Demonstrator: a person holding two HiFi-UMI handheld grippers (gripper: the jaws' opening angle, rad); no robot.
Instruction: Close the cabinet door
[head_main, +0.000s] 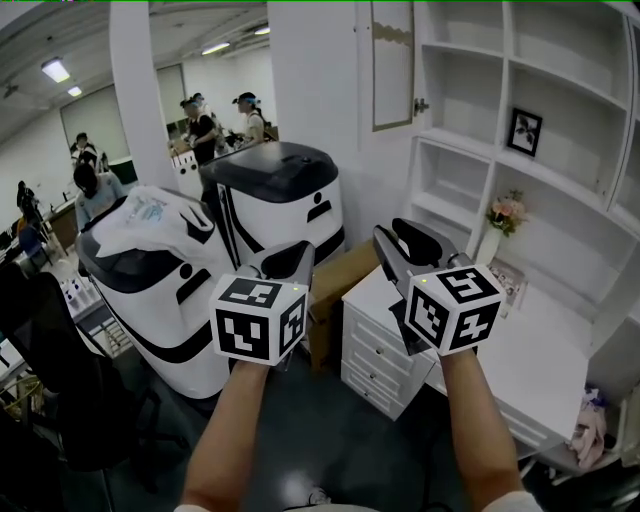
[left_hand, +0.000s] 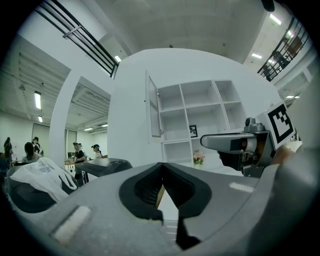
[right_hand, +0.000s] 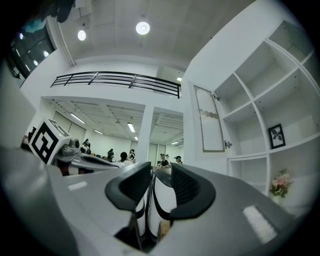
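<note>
Two bare forearms reach out side by side from the bottom edge of the head view, each hand carrying a gripper held level and aimed ahead, toward the left side of the white shelf unit (head_main: 500, 160). The left gripper (head_main: 288, 258) sits further from the shelf unit, and its fingers (left_hand: 145, 187) are clenched tip to tip with nothing between them. The right gripper (head_main: 408, 242), the nearer of the two to the shelf unit, has its fingers (right_hand: 187, 187) released, a narrow gap showing between the pads and nothing in it. A marker cube tops each gripper.

The cabinet door (head_main: 392, 65) stands open at the upper left corner of the shelf unit, well above both grippers and apart from them. It is a tall, narrow framed panel with its long axis upright, swung out from the shelf unit's front so that its face looks back toward the person.

Flowers (head_main: 505, 213) and a framed picture (head_main: 524, 131) sit in the shelf unit's compartments, a white tabletop (head_main: 530, 370) lies below it, and white-and-black machines (head_main: 285, 200) stand to its left.
</note>
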